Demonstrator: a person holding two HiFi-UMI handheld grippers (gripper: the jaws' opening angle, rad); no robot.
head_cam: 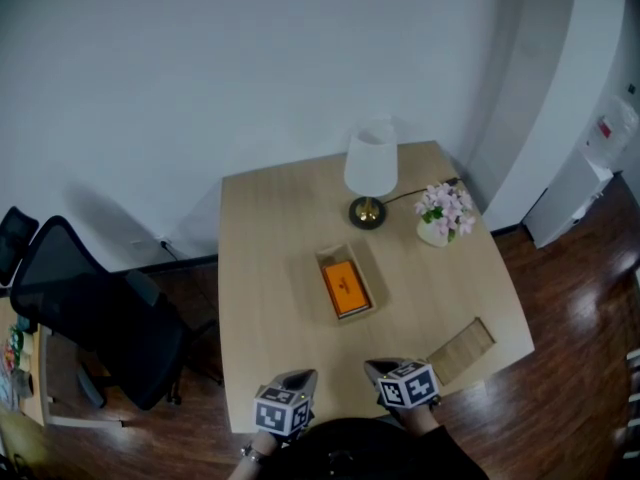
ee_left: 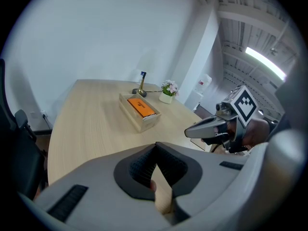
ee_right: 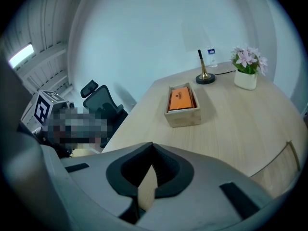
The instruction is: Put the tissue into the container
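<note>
An orange tissue pack (head_cam: 344,288) lies inside an open wooden container (head_cam: 322,264) at the middle of the light wood table (head_cam: 270,318). The left gripper view shows the same pack (ee_left: 141,107) in its container (ee_left: 144,123), and so does the right gripper view, with pack (ee_right: 181,99) and container (ee_right: 185,116). My left gripper (head_cam: 302,376) and right gripper (head_cam: 378,368) hover side by side at the table's near edge, well short of the container. Both are shut, tips touching, with nothing between them, as seen at the left gripper (ee_left: 155,146) and the right gripper (ee_right: 152,146).
A white-shaded lamp (head_cam: 370,168) and a pot of pink flowers (head_cam: 443,213) stand at the table's far side. A slatted wooden board (head_cam: 462,348) lies at the near right corner. A black office chair (head_cam: 90,318) stands left of the table.
</note>
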